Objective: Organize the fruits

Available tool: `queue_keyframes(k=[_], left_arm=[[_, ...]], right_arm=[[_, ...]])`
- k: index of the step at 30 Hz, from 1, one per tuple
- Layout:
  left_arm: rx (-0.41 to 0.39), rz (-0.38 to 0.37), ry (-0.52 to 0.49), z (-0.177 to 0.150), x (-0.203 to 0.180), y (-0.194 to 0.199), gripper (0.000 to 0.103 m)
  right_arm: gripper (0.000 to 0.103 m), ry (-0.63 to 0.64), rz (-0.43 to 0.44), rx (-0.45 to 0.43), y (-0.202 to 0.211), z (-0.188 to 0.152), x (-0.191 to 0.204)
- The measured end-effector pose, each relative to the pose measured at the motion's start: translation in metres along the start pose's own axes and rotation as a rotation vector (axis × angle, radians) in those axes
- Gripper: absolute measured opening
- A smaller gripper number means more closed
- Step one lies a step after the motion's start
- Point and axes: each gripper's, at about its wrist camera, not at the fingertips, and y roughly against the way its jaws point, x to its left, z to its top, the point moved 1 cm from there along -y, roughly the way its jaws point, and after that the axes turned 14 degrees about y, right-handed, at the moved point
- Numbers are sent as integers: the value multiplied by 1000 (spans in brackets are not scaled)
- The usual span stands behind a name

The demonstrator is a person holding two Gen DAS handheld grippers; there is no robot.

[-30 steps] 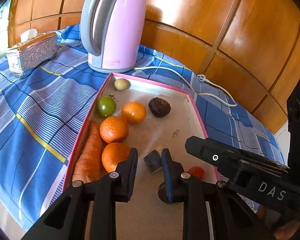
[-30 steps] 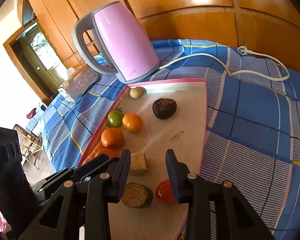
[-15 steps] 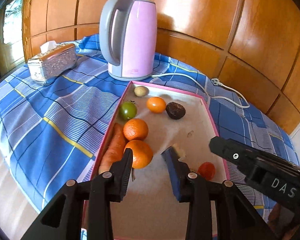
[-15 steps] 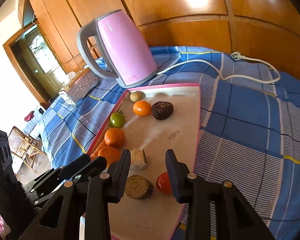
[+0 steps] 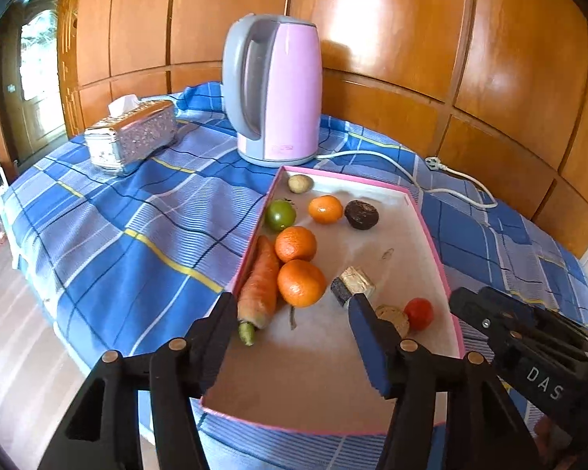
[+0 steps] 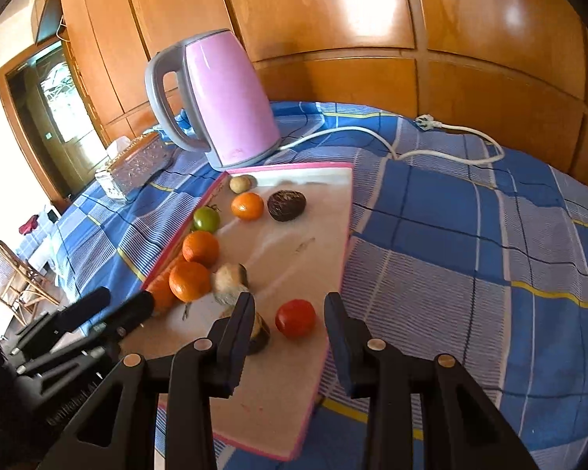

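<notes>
Left of my left gripper (image 5: 290,313): carrot (image 5: 259,288) along the pink tray (image 5: 437,250) edge, beside its left finger. Left gripper spread wide, holding nothing, hovering over the tray's near end. Just ahead between its fingers: two oranges (image 5: 301,282), touching; beyond them a green tomato (image 5: 280,215), a smaller orange (image 5: 325,208), a dark wrinkled fruit (image 5: 361,214). By its right finger, a cut purple chunk (image 5: 352,286). My right gripper (image 6: 289,311) parted wide, empty; red tomato (image 6: 295,318) sits just ahead between its fingers, untouched. Pink kettle (image 6: 223,103) far ahead.
</notes>
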Motion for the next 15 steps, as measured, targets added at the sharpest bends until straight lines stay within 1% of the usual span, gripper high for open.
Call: queue_keyframes(k=[1, 3, 5, 7, 11, 13, 15], left_arm=[[-2, 9, 3, -2, 2, 2, 68], [-7, 19, 8, -5, 5, 5, 74], [-16, 31, 8, -9, 8, 9, 76], [-22, 46, 11, -12, 8, 10, 80], [-35, 41, 12, -14, 6, 13, 83], [-47, 39, 9, -14, 5, 16, 86], [-54, 36, 9, -13, 5, 17, 87]], right_arm=[[37, -5, -6, 1, 1, -3, 0], [38, -19, -18, 5, 2, -7, -1], [38, -23, -43, 3, 6, -12, -1], [38, -12, -68, -2, 9, -15, 1], [39, 1, -109, -9, 16, -20, 4], [39, 5, -119, -10, 17, -21, 5], [39, 10, -125, -10, 18, -22, 6]])
